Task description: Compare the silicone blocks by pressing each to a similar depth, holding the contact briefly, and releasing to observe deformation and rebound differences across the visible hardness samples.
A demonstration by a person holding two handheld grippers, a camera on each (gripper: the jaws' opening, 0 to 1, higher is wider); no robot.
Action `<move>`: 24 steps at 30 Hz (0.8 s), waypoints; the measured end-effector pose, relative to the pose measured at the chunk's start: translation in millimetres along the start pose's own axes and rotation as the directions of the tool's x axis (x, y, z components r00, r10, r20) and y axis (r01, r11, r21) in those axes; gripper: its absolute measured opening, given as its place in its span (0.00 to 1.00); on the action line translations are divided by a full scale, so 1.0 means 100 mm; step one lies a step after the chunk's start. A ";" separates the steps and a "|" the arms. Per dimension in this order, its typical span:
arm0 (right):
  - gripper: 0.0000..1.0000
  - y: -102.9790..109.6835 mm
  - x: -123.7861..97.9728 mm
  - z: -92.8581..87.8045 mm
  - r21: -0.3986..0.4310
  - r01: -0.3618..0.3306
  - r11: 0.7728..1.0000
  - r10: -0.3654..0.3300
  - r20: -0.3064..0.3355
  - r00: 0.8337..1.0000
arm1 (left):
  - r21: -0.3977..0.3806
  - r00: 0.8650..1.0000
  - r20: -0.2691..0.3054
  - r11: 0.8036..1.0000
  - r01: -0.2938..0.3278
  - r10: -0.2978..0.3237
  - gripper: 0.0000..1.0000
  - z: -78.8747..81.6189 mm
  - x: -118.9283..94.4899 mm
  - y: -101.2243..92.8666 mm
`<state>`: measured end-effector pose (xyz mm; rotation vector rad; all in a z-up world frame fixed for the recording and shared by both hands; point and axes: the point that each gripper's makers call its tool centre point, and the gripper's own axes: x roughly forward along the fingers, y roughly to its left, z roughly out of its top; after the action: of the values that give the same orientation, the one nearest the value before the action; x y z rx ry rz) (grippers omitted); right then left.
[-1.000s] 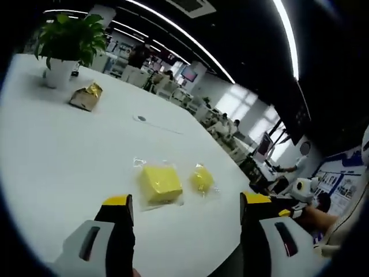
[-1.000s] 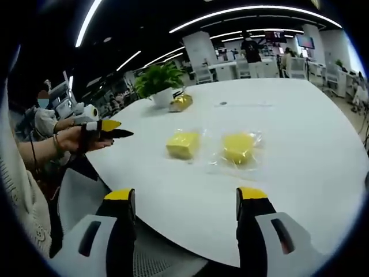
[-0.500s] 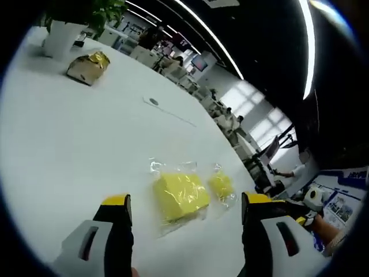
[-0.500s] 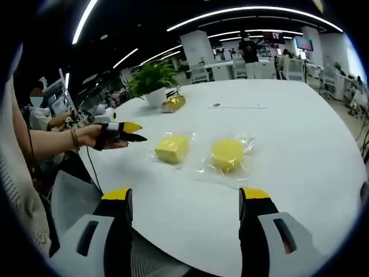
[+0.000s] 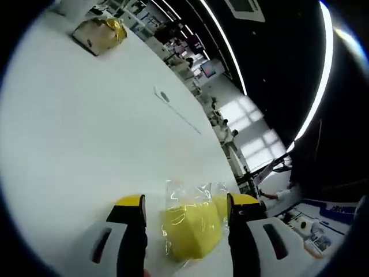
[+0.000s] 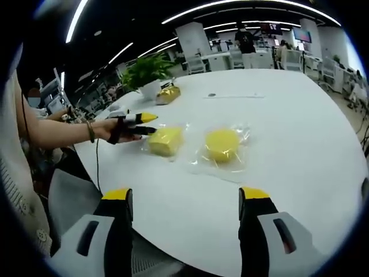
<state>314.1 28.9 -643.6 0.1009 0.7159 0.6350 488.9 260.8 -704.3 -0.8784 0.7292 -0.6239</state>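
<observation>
The left gripper (image 5: pixel 183 210), black with yellow-capped tips, has its jaws spread on either side of the square yellow silicone block in a clear plastic bag (image 5: pixel 190 228), which sits between them on the white round table (image 5: pixel 75 133). The jaws do not visibly squeeze it; whether the tips touch the crinkled bag cannot be told. The block has a smooth, matte top and soft rounded corners, and its wrapper is glossy and wrinkled. Just past the right jaw, an edge of the round yellow silicone block in its own clear bag (image 5: pixel 219 203) peeks out.

In the right gripper view, the left gripper (image 6: pixel 140 123) reaches in from the left, held in a hand (image 6: pixel 118 130) with a bracelet on the wrist, its yellow tips at the near-left side of the square block (image 6: pixel 164 140). The round block (image 6: pixel 222 143), a thick smooth disc, lies to the right of the square one, near but apart.

The right gripper (image 6: pixel 183 199) hangs over the near table edge with its jaws wide apart and nothing between them, well short of both blocks.

Far across the smooth, glossy tabletop lie a crumpled gold foil packet (image 6: pixel 168 92) and, beside it, a green leafy plant in a white pot (image 6: pixel 147 74). The room is an open office with long ceiling light strips (image 6: pixel 242 8), desks and people at the far end.
</observation>
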 end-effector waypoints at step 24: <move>0.66 -0.03 0.06 -0.06 0.009 0.001 1.000 -0.001 -0.031 1.000 | 0.065 0.999 0.040 0.998 -0.019 0.017 0.00 0.05 0.10 0.03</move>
<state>315.1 29.4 -652.7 0.0990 0.7488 0.6333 499.1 257.1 -707.6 -0.8212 0.6774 -0.6097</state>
